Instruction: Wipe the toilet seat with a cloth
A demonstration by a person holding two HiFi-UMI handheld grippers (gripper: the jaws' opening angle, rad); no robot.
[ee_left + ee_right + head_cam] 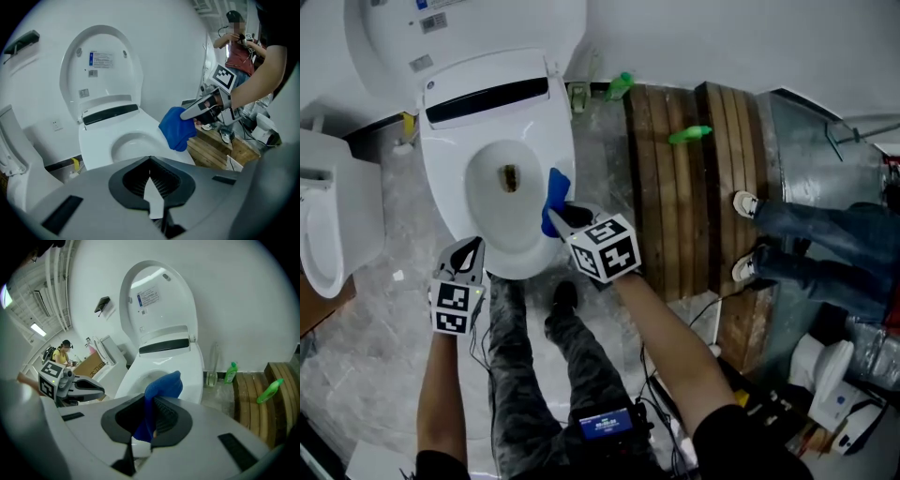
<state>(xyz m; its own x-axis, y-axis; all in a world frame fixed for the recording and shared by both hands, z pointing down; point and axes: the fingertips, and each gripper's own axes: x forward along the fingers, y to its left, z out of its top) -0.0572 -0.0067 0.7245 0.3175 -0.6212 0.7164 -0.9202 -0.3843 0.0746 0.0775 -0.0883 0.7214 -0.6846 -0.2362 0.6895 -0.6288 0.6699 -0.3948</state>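
The white toilet (450,178) stands with its lid (159,301) raised against the wall. My right gripper (558,217) is shut on a blue cloth (555,197), which hangs over the bowl's right rim; whether it touches the seat I cannot tell. In the right gripper view the cloth (161,387) sticks up from between the jaws. My left gripper (469,255) is shut with nothing in it, hovering at the bowl's front left edge. Seen from the left gripper view, the cloth (177,129) dangles from the right gripper (187,114) above the seat (108,136).
A wooden slatted platform (675,187) lies right of the toilet, with a green bottle (689,134) on it and another (621,84) by the wall. A second person's legs (806,234) stand on its right. Another white fixture (328,225) is at the left.
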